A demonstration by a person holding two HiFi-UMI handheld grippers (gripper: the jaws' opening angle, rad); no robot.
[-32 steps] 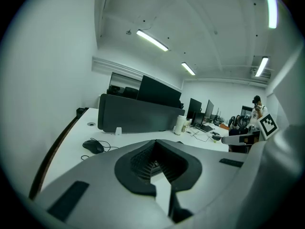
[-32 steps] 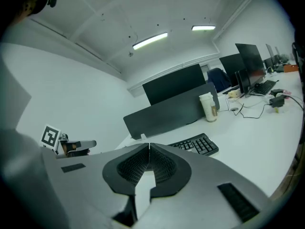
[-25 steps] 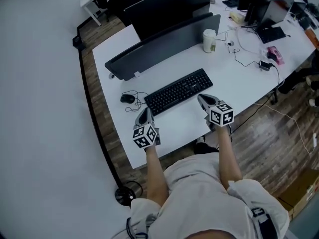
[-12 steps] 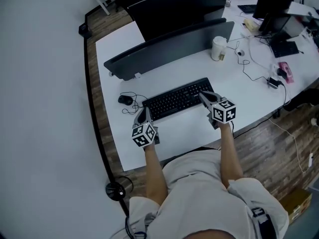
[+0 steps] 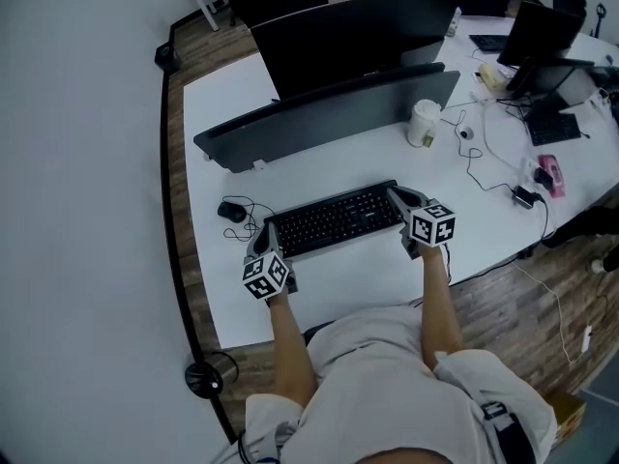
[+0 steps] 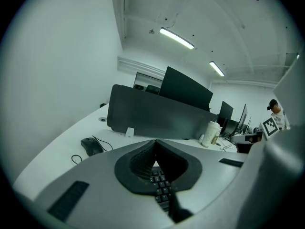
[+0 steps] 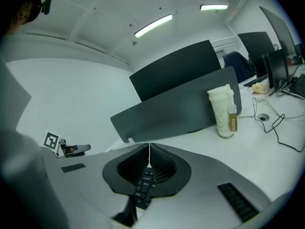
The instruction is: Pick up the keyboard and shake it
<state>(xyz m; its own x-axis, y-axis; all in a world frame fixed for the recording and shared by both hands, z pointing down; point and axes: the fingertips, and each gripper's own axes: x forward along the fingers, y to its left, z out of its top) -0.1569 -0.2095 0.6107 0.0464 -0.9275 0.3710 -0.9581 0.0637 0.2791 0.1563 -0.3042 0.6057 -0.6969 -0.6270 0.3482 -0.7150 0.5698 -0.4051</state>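
Though one keyboard (image 5: 334, 220), two hand-held grippers (image 5: 257, 237) (image 5: 396, 194)

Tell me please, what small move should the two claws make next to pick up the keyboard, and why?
Probably open both claws first. The left claw and the right claw are shut, tips together and holding nothing, one near each end of the keyboard, which lies flat on the table. Shut claws likely cannot take its edges.
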